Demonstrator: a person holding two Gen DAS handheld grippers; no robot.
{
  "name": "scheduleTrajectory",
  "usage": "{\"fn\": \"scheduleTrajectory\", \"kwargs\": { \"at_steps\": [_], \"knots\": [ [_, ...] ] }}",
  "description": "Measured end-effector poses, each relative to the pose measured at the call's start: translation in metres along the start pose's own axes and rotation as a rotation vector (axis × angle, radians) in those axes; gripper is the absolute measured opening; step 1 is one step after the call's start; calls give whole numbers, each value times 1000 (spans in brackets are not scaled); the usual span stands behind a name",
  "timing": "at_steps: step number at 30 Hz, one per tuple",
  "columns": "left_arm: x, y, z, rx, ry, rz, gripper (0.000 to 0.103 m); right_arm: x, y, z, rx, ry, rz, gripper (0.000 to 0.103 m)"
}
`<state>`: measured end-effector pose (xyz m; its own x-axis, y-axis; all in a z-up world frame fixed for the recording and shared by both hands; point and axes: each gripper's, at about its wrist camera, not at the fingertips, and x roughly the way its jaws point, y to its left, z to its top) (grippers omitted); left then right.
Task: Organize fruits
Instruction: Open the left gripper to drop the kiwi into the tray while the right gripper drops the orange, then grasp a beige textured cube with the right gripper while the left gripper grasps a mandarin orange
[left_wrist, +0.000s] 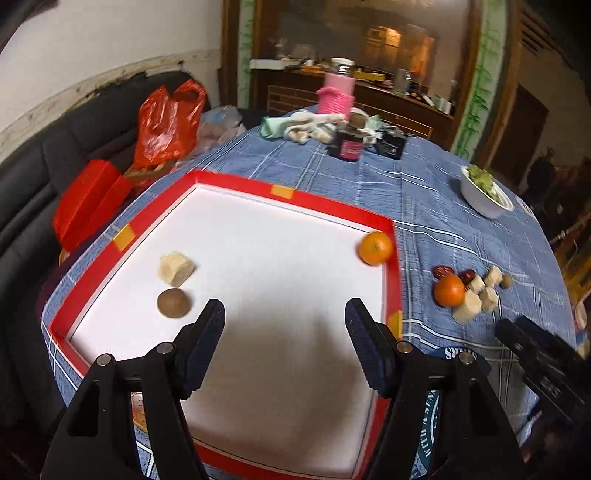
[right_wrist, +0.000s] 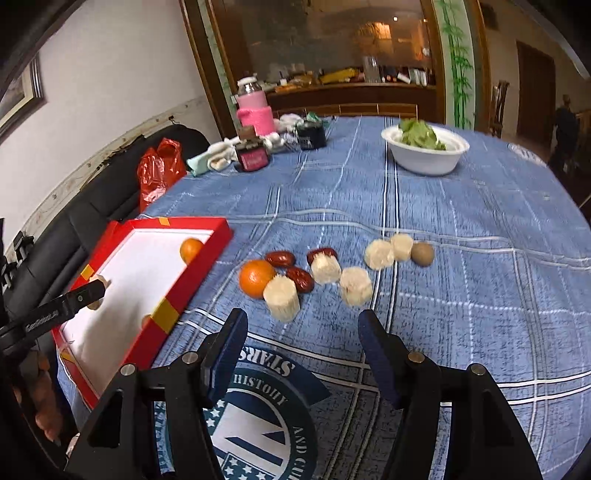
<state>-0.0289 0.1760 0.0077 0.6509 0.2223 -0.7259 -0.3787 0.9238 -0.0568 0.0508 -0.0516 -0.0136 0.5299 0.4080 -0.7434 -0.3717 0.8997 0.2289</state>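
Left wrist view: the left gripper (left_wrist: 284, 314) is held over the white floor of the shallow red-rimmed tray (left_wrist: 236, 184), its jaws spread apart with nothing between them.
Right wrist view: the right gripper (right_wrist: 301, 328) is held above the blue checked tablecloth (right_wrist: 461, 295), jaws likewise apart and empty, just short of the loose fruit.
Tray contents: a round orange mandarin (left_wrist: 375, 248) is seen in the far right corner against the rim; a pale cut sugarcane chunk (left_wrist: 176, 268) and a brown round fruit (left_wrist: 174, 302) lie close together near the left side.
Fruit on the cloth: a second orange mandarin (right_wrist: 256, 278) lies just beside the tray's right edge, touched by a pale fibrous sugarcane piece (right_wrist: 281, 297); three dark red jujubes (right_wrist: 279, 259) and four more pale sugarcane pieces (right_wrist: 355, 285) are scattered to its right, ended by a small brown-green round fruit (right_wrist: 422, 253).
Surface: the tablecloth is printed with a round teal and white emblem near the front edge.
Far table: a white bowl of green leaves (right_wrist: 424, 149), a pink-sleeved jar (right_wrist: 255, 109) and crumpled cloths (right_wrist: 221, 153) are set well apart from the fruit.
Room: a dark sofa (left_wrist: 74, 147) with a red plastic bag (left_wrist: 166, 122) is seen beside the table, and a wood-framed glass partition (right_wrist: 332, 44) behind it.
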Motion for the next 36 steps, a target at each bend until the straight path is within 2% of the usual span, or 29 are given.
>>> {"fn": "scheduleTrajectory", "kwargs": {
  "at_steps": [5,10,12,13,18,25,28,32,33,36],
  "knots": [
    [-5,0,3,0,-26,-5,68,32,12,10,-38,54,-17,39],
    [-4,-8,6,14,-30,-21,68,60,16,12,-46,100,-27,37],
    [-1,-17,6,36,-21,-32,68,63,17,12,-47,103,-20,33],
    [0,-22,7,52,-19,-40,68,65,16,12,-44,102,-10,28],
    [4,-54,10,129,-6,-83,67,50,8,10,-34,69,3,27],
    [24,-126,9,269,43,-188,67,10,-46,7,101,-50,10,28],
    [41,-151,8,343,53,-161,67,3,-66,5,164,-82,40,28],
    [60,-164,8,364,96,-155,67,0,-70,6,178,-100,90,28],
    [62,-166,8,370,100,-157,65,0,-71,7,180,-97,99,28],
    [71,-170,4,402,106,-129,50,-3,-71,8,182,-111,130,27]
  ]
}}
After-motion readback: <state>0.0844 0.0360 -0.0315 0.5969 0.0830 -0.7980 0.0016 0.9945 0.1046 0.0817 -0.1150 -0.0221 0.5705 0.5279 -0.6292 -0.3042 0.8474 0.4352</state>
